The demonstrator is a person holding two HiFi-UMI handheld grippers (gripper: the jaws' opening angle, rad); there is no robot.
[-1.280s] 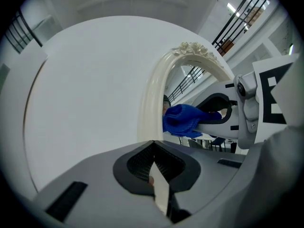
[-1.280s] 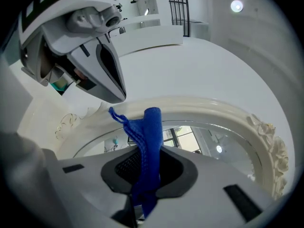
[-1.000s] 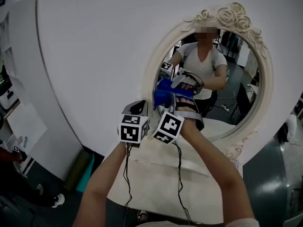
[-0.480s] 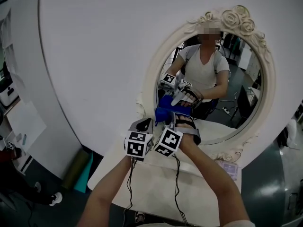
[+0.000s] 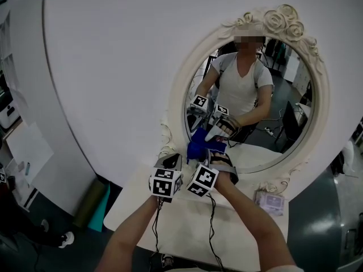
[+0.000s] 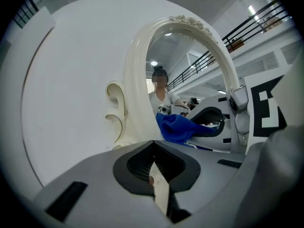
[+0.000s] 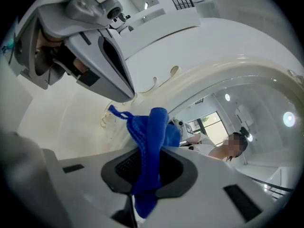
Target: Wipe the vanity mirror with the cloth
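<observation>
The oval vanity mirror, with an ornate cream frame point(image 5: 180, 89), stands on a white table against the wall. A blue cloth point(image 5: 199, 145) is pressed to the lower left of the glass point(image 5: 272, 135). My right gripper point(image 5: 211, 154) is shut on that cloth. The right gripper view shows the cloth point(image 7: 149, 141) bunched between its jaws point(image 7: 147, 170), close to the frame point(image 7: 228, 80). My left gripper point(image 5: 174, 162) hangs just left of it by the frame's lower edge. Its jaws point(image 6: 153, 172) are shut on nothing; the cloth point(image 6: 178, 127) lies ahead to its right.
The white table point(image 5: 187, 225) reaches toward me below the mirror. A small pale packet point(image 5: 269, 202) lies on it by the frame's lower right foot. Left of the table, teal and olive items point(image 5: 93, 205) lean near the floor. A white wall stands behind the mirror.
Both grippers and the blue cloth have moved downward over the glass, from the middle left to the lower left edge near the frame.
</observation>
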